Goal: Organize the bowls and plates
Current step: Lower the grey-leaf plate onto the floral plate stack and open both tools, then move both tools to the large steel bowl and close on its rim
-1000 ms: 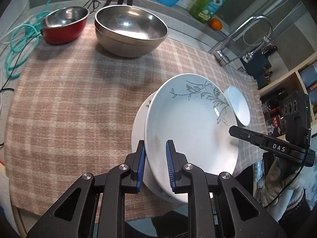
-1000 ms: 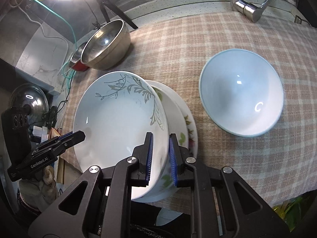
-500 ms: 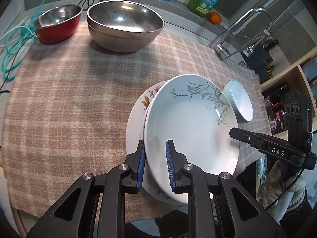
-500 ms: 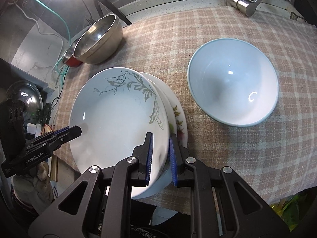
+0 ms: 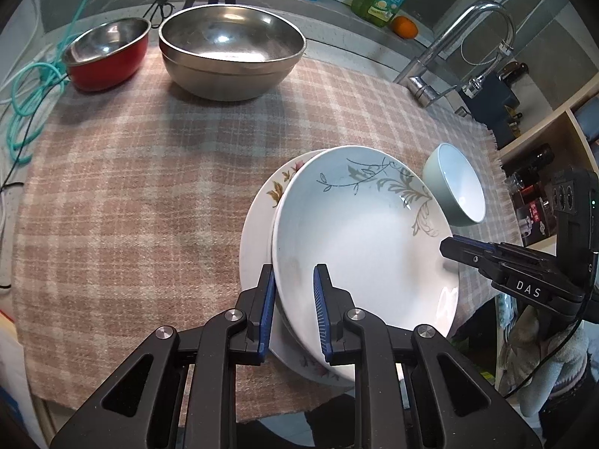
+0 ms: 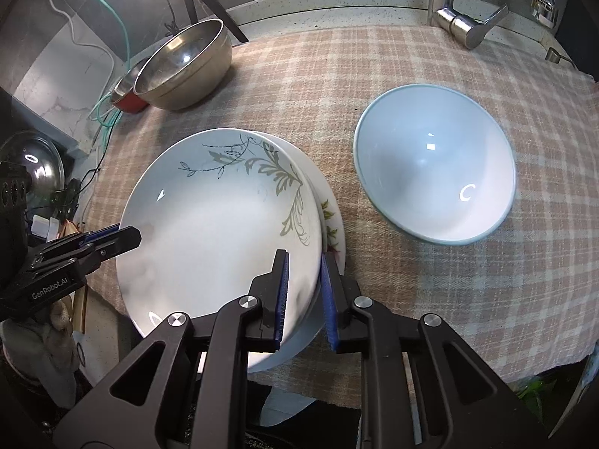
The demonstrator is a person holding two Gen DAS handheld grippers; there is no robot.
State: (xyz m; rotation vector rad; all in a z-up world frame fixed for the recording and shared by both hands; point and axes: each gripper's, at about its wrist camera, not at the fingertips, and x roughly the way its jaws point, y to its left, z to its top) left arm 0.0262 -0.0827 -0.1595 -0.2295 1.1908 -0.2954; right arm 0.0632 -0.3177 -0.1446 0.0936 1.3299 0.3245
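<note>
At the far left of the left wrist view a coil of teal cable (image 5: 26, 112) lies beside a small bowl (image 5: 106, 54), red outside and bare steel inside. Just right of it stands a large steel bowl (image 5: 230, 61), brushed and rounded, with a dull shine. Both rest on a woven checked cloth (image 5: 131, 205) in pink and beige, its right edge frayed.

Near the cloth's front edge sits a flat white plate (image 5: 258, 217) with brown leaf and pink flower prints. On top of it lies a deep glossy white plate (image 5: 359, 239) with a grey vine pattern, tilted and offset to the right. The left gripper (image 5: 292, 312) is closed on this deep plate's near rim, its ribbed blue pads on either side of it. The right gripper (image 6: 303, 299) straddles the opposite rim; its jaws have just been opening a little, with the rim between the pads, and whether both pads press on it I cannot tell.

Further right a smooth pale bowl (image 6: 434, 172), white inside with a greenish rim, stands on the cloth, apart from the 2 plates. Behind it a chrome tap (image 6: 460, 24) rises from the speckled counter.
</note>
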